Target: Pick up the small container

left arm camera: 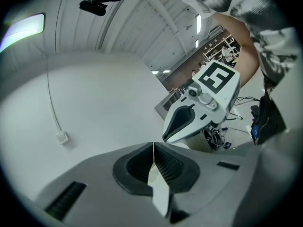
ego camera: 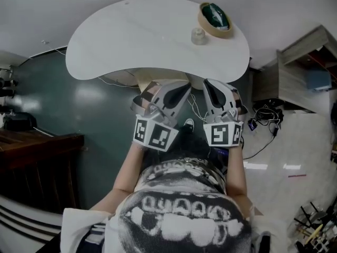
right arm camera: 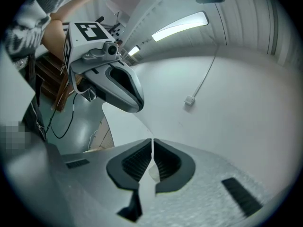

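The small clear container (ego camera: 198, 36) stands on the white curved table (ego camera: 131, 41), toward its right end, next to a tan ring with a dark green thing inside (ego camera: 215, 18). Both grippers hover side by side short of the table's near edge, close to the person's body, well apart from the container. My left gripper (ego camera: 185, 84) is shut with nothing between its jaws, and so is my right gripper (ego camera: 207, 82). In the left gripper view the left gripper's (left arm camera: 154, 148) pads meet along a thin seam. The right gripper (right arm camera: 152, 145) looks the same in its own view. Neither gripper view shows the container.
A dark wooden cabinet (ego camera: 37, 162) stands at the left, grey shelving (ego camera: 300, 73) at the right. Cables (ego camera: 266, 115) lie on the floor by the shelving. A white wall with a thin cable and a small box (right arm camera: 190, 100) fills both gripper views.
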### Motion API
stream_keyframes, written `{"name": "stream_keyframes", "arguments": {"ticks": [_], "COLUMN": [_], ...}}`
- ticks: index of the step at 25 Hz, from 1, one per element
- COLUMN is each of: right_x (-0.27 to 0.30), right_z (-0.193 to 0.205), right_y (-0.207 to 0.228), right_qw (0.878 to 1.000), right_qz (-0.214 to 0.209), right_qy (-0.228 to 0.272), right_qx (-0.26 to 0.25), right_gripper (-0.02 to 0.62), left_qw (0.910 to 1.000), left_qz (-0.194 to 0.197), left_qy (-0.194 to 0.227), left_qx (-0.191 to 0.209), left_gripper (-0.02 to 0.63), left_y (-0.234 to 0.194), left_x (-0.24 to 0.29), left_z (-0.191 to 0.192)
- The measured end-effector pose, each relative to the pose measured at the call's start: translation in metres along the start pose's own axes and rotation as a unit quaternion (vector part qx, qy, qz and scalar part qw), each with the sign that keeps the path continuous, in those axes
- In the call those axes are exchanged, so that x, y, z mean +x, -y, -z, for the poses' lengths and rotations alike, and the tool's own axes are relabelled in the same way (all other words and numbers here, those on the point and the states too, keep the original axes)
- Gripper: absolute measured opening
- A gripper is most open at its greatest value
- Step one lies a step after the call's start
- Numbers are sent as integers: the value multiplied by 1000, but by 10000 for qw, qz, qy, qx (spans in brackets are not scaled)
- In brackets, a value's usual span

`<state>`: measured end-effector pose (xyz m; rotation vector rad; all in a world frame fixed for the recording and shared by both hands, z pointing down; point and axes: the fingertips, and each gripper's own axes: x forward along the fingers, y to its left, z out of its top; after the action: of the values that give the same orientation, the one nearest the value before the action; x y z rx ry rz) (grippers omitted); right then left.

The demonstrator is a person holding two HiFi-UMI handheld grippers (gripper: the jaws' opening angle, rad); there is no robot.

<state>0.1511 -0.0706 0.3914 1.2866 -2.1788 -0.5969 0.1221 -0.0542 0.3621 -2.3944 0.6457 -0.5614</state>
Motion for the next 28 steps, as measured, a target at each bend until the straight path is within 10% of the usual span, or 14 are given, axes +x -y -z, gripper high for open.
{"name": "stream_keyframes", "arguments": {"ticks": [28], "right_x": [114], "right_z": [65], "right_y": [33], "right_qw": [9973], "right_qz": [-170], "right_qy": [-445], "right_qx": [565], "right_gripper": [61], "left_qw": [9993], "left_qz": [360], "left_qy": [97], "left_qx": [24], "left_gripper": [5], "left_y": [-54], "left_x": [67], "left_z": [43]}}
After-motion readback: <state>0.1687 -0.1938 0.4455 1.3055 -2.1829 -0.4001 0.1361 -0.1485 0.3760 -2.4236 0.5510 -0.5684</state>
